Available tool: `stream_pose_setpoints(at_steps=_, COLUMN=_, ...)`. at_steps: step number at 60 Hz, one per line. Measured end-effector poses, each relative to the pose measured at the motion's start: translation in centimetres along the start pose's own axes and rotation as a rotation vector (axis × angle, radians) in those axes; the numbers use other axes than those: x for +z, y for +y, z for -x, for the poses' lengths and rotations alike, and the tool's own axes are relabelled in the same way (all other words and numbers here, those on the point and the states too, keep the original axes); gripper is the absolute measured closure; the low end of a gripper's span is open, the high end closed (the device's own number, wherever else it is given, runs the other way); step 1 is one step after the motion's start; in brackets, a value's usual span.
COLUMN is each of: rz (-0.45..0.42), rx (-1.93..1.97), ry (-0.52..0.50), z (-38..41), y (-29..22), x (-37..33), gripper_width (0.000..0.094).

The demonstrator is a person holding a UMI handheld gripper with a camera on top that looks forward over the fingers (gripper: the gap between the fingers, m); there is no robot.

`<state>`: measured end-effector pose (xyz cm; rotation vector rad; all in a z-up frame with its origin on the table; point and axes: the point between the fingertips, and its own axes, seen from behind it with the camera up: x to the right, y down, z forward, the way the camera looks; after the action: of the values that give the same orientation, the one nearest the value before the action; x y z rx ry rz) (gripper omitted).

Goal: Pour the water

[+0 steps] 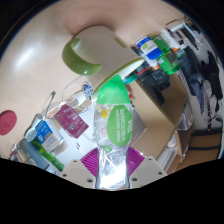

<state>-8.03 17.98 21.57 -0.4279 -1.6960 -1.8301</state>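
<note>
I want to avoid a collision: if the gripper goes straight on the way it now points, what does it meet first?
The gripper is already shut on the green-labelled bottle. Straight beyond it, the tilted bottle's top leads toward the green cup, probably first in line, though depth is unclear.

bottle [113, 122]: clear plastic, glossy, seen at centre; wrapped in a thin crinkled film label printed green and white.
cap [110, 95]: green plastic, smooth, with a soft sheen.
cup [82, 52]: green plastic, smooth and glossy, seen upper centre, a highlight caught on its rim.
table [40, 60]: pale, smooth top, semi-matt, faint reflections shown at upper left.
pads [91, 160]: magenta, ribbed rubbery texture, matt, seen at lower centre on white plastic fingers.
organiser [62, 125]: clear hard plastic, glossy, at left of centre; coloured contents seen through its walls.
disc [8, 122]: red, flat, matt, at the left edge; material cannot be told.
</note>
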Motion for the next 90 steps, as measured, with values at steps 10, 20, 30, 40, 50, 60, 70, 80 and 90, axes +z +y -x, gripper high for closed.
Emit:
stream_pose_setpoints(at_steps=10, rz=0.096, rx=0.364, ry=-0.022, z=-0.4, y=5.0, x=0.0, gripper_width=0.0605)
stream_pose_setpoints(at_steps=20, rz=0.226, rx=1.317, ry=-0.092, z=4.3, y=10.8, x=-2.4, gripper_width=0.0605)
stream_pose_setpoints(at_steps=30, rz=0.190, rx=2.271, ry=-0.256, z=12.1, y=4.3, x=-7.0, gripper_width=0.0604)
stream_pose_setpoints(at_steps=40, rz=0.169, rx=2.451, ry=-0.289, z=16.9, y=2.4, x=-8.5, gripper_width=0.0603)
stream_pose_setpoints(at_steps=50, rz=0.092, rx=2.480, ry=-0.333, z=17.5, y=-0.9, x=-8.5, gripper_width=0.0603)
stream_pose_setpoints(at_steps=60, rz=0.076, rx=2.445, ry=-0.361, z=18.4, y=-2.5, x=-8.6, gripper_width=0.0552)
stream_pose_setpoints(at_steps=70, rz=0.057, rx=2.451, ry=-0.400, z=18.4, y=-2.8, x=-9.0, gripper_width=0.0506)
stream_pose_setpoints(at_steps=80, rz=0.077, rx=2.460, ry=-0.396, z=18.7, y=-2.7, x=-9.0, gripper_width=0.0403)
stream_pose_setpoints(at_steps=90, rz=0.090, rx=2.472, ry=-0.511, z=18.4, y=-3.9, x=-12.1, gripper_width=0.0083)
